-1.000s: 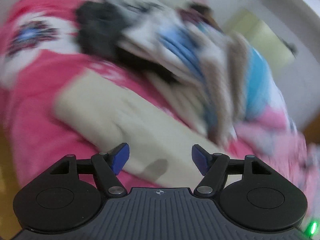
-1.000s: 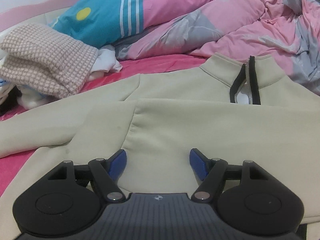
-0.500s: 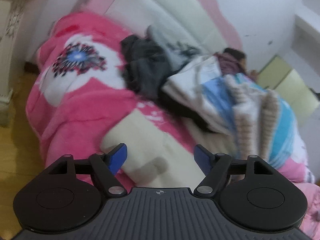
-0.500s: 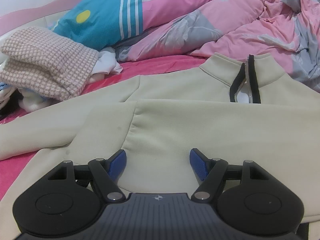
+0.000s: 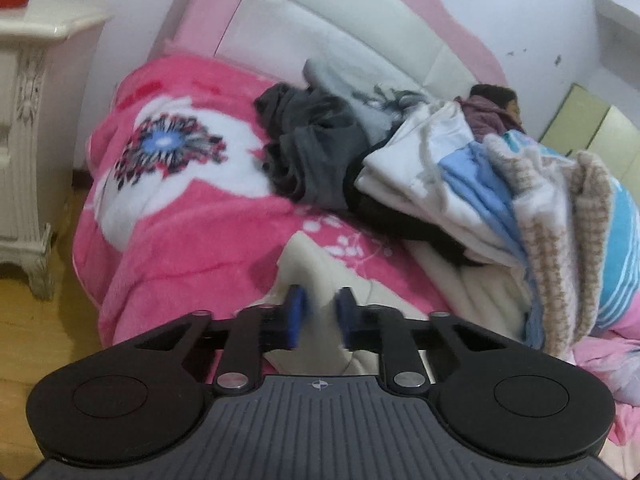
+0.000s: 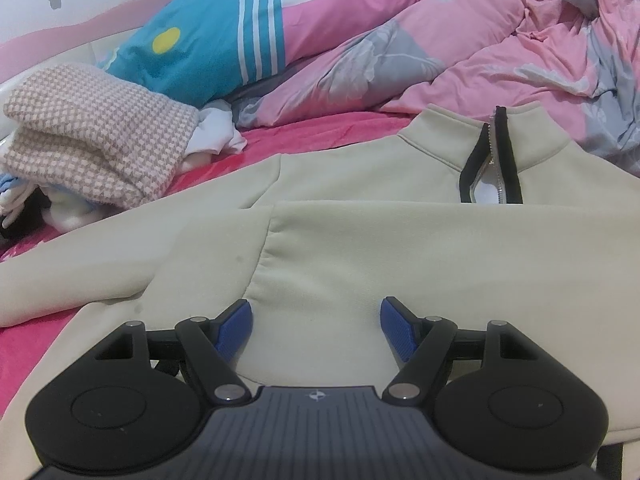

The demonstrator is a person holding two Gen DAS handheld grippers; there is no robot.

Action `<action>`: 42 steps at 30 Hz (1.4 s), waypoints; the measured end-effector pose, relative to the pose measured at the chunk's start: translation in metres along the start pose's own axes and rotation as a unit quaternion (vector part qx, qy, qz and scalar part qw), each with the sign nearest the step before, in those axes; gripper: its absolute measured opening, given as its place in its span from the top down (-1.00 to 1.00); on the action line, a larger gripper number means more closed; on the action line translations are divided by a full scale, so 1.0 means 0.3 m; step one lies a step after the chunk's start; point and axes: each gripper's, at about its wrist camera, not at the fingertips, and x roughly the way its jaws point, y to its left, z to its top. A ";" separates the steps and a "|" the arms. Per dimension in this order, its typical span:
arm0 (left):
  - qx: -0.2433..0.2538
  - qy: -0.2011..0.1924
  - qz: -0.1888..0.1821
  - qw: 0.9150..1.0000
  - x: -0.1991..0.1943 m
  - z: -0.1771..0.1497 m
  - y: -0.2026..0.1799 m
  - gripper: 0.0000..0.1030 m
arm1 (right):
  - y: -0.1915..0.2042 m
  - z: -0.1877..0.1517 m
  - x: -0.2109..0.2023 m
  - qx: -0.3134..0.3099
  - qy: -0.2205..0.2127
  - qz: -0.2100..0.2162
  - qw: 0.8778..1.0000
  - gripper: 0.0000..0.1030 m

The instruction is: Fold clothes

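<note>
While my left hand-held gripper (image 5: 318,320) pinches the cream zip-collar fleece pullover's (image 6: 360,248) sleeve cuff (image 5: 316,276), right hand-held gripper (image 6: 316,326) spread above its body.

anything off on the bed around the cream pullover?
A loose, unfolded heap of clothes crowds the headboard end, leaning over the cream pullover's outstretched sleeve. The pullover itself lies flat, collar zip partly open.

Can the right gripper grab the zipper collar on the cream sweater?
Probably yes. The right gripper is open above the cream sweater, and nothing lies between it and the zipper collar farther ahead.
</note>
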 end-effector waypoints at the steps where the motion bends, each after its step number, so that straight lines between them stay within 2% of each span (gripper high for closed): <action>1: 0.008 -0.011 -0.008 1.000 -0.021 0.005 -0.017 0.81 | -0.002 0.000 0.000 0.001 -0.001 0.001 1.000 -0.44; 4: 0.044 -0.048 -0.058 0.996 -0.097 0.020 -0.098 0.88 | -0.005 -0.001 -0.001 0.004 -0.002 0.003 1.000 -0.44; 6: 0.073 -0.072 -0.111 0.988 -0.162 0.026 -0.186 0.93 | -0.004 -0.002 -0.002 0.003 -0.003 0.002 1.000 -0.44; 8: 0.097 -0.089 -0.168 0.977 -0.224 0.022 -0.284 0.93 | -0.007 -0.003 -0.003 0.005 -0.004 0.003 1.000 -0.44; 11: 0.135 -0.102 -0.264 0.950 -0.312 -0.014 -0.459 0.93 | -0.014 -0.005 -0.004 0.011 -0.008 0.007 1.000 -0.44; 13: 0.153 -0.097 -0.322 0.929 -0.353 -0.057 -0.578 0.93 | -0.026 -0.005 -0.007 0.020 -0.011 0.015 1.000 -0.44; 15: 0.167 -0.075 -0.368 0.912 -0.376 -0.111 -0.687 0.93 | -0.038 -0.006 -0.010 0.030 -0.014 0.022 0.999 -0.44; 16: 0.173 -0.061 -0.383 0.906 -0.382 -0.137 -0.727 0.93 | -0.045 -0.006 -0.012 0.036 -0.016 0.027 0.999 -0.45; 19: 0.182 -0.014 -0.400 0.898 -0.380 -0.213 -0.786 0.88 | -0.066 -0.008 -0.017 0.055 -0.021 0.041 0.997 -0.46; 21: 0.178 0.018 -0.382 0.907 -0.349 -0.248 -0.753 0.85 | -0.078 -0.009 -0.019 0.066 -0.025 0.050 0.996 -0.46; 24: 0.166 0.067 -0.325 0.929 -0.280 -0.267 -0.637 0.52 | -0.092 -0.011 -0.021 0.077 -0.028 0.060 0.995 -0.48; 26: 0.154 0.086 -0.277 0.945 -0.239 -0.247 -0.520 0.33 | -0.096 -0.012 -0.023 0.082 -0.030 0.063 0.994 -0.49; 28: 0.139 0.089 -0.226 0.960 -0.209 -0.203 -0.396 0.06 | -0.093 -0.012 -0.023 0.081 -0.030 0.064 0.994 -0.51; 29: 0.130 0.084 -0.202 0.967 -0.203 -0.176 -0.334 -0.02 | -0.091 -0.013 -0.023 0.080 -0.030 0.063 0.994 -0.52; 31: 0.111 0.070 -0.148 0.980 -0.197 -0.115 -0.213 -0.33 | -0.088 -0.013 -0.023 0.079 -0.030 0.062 0.995 -0.52; 32: 0.100 0.066 -0.121 0.985 -0.194 -0.085 -0.159 -0.37 | -0.087 -0.013 -0.023 0.078 -0.029 0.062 0.995 -0.52; 35: 0.061 0.064 -0.048 0.995 -0.182 -0.001 -0.013 -0.57 | -0.084 -0.013 -0.022 0.076 -0.029 0.059 0.995 -0.52; 37: 0.030 0.067 -0.014 0.997 -0.161 0.044 0.063 -0.68 | -0.082 -0.013 -0.022 0.075 -0.028 0.058 0.995 -0.52; 39: 0.001 0.080 0.001 0.997 -0.132 0.071 0.119 -0.75 | -0.077 -0.013 -0.021 0.072 -0.028 0.054 0.996 -0.53; 42: -0.029 0.099 -0.003 0.995 -0.086 0.058 0.153 -0.86 | -0.070 -0.013 -0.019 0.067 -0.027 0.048 0.996 -0.53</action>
